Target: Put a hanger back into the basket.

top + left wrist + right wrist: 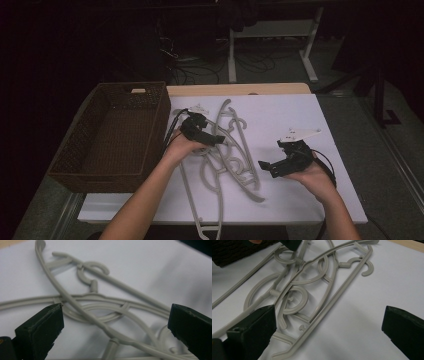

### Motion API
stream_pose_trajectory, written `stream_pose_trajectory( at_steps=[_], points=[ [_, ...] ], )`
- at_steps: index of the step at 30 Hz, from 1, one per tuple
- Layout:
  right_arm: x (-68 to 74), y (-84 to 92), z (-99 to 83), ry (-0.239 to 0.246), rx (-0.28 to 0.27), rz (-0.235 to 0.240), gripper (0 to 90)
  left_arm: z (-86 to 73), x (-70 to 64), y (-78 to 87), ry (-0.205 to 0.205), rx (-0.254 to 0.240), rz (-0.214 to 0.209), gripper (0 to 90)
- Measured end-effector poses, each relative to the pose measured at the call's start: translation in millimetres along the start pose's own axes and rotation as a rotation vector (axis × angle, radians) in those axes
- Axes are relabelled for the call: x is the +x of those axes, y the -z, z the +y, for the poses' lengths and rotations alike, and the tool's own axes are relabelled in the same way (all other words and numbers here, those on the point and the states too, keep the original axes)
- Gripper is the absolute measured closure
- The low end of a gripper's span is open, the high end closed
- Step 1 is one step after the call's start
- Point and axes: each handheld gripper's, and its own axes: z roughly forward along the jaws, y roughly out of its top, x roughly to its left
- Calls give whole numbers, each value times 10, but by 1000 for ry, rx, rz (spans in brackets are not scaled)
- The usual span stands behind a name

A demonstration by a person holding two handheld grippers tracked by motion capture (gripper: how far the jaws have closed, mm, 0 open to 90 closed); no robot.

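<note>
A tangled pile of grey plastic hangers [235, 160] lies on the white table top [285, 115], left of its middle. My left gripper [216, 140] hovers over the pile's upper left part, open. In the left gripper view its jaws [115, 312] stand wide apart with crossed hanger bars [75, 306] beneath them. My right gripper [267, 167] is just right of the pile, open and holding nothing. The right gripper view looks over the hangers [342, 264] between its spread jaws [329, 312].
A dark brown wicker basket [162, 115] with nothing in it stands at the table's left side, close to the left hand; its corner [232, 252] shows in the right gripper view. Bare white surface lies to the right. One hanger overhangs the front edge.
</note>
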Motion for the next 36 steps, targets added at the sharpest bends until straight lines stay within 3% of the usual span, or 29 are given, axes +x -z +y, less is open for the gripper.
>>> stream_pose_trajectory(
  at_steps=[7,14,19,27,36],
  points=[
    [4,-8,0,5,2,0,0,-62,67,-203,4,101,0,67],
    [15,-19,0,8,11,0,0,-41,89,-339,36,175,-10,164],
    [14,-22,-1,9,14,1,0,-48,80,-393,46,220,-1,287],
    [24,-33,1,13,18,4,0,0,72,-385,64,249,28,439],
    [30,-52,1,12,24,4,0,4,60,-387,109,259,24,500]
  ],
)
